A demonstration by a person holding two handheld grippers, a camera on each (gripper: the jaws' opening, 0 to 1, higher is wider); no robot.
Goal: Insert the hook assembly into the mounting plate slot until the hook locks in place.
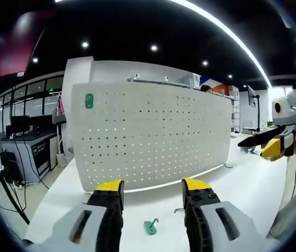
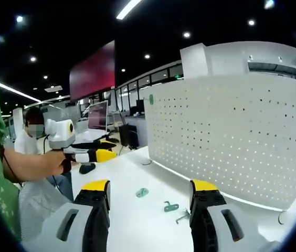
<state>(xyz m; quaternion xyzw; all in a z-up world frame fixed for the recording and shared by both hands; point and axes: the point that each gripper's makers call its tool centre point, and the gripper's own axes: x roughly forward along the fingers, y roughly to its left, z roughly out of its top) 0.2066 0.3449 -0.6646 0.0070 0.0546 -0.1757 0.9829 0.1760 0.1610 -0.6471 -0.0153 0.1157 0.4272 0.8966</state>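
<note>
Both grippers hanging over the white table [image 1: 253, 184] with jaws spread apart, nothing in either: left gripper [image 1: 153, 191], right gripper [image 2: 150, 191]. Green hook assembly [image 1: 150, 226] lying flat on the table just in front of the left one, with a small metal hook [image 2: 182, 215] close beside it. White pegboard [image 1: 153, 136] standing upright farther back, green mounting plate [image 1: 88, 101] clipped near its top left corner.
</note>
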